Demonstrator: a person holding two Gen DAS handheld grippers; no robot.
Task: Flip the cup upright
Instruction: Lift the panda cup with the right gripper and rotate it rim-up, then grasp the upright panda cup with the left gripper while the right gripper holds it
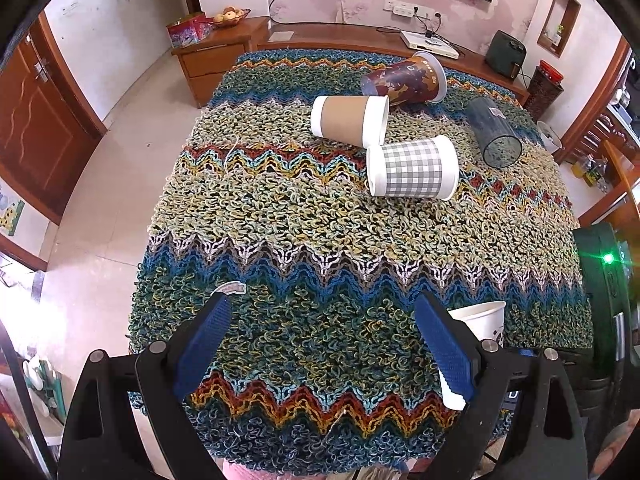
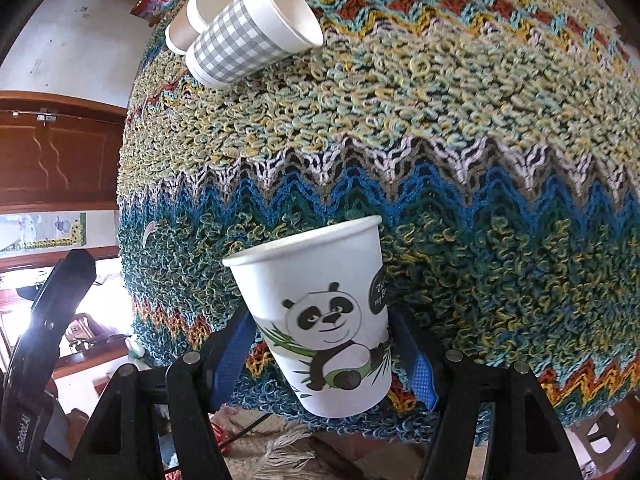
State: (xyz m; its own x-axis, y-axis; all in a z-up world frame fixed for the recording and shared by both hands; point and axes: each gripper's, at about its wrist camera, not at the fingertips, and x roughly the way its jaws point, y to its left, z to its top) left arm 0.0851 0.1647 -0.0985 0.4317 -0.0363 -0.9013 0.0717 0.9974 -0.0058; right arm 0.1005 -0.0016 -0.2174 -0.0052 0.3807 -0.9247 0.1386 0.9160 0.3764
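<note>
My right gripper (image 2: 324, 344) is shut on a white paper cup with a panda print (image 2: 332, 320). It holds the cup mouth up and slightly tilted, above the near edge of the knitted cloth. The same cup shows in the left wrist view (image 1: 486, 320) just right of my left gripper. My left gripper (image 1: 320, 320) is open and empty, hovering over the near part of the cloth. Farther back lie a grey checked cup (image 1: 412, 168), a brown-sleeved cup (image 1: 348, 120), a maroon printed cup (image 1: 404, 80) and a dark clear tumbler (image 1: 494, 132), all on their sides.
The zigzag knitted cloth (image 1: 320, 232) covers the whole table. A wooden cabinet (image 1: 216, 52) with a red tin and a fruit bowl stands beyond the far left corner. A dark device with a green light (image 1: 608, 258) is at the right edge. A wooden door (image 1: 36, 120) is on the left.
</note>
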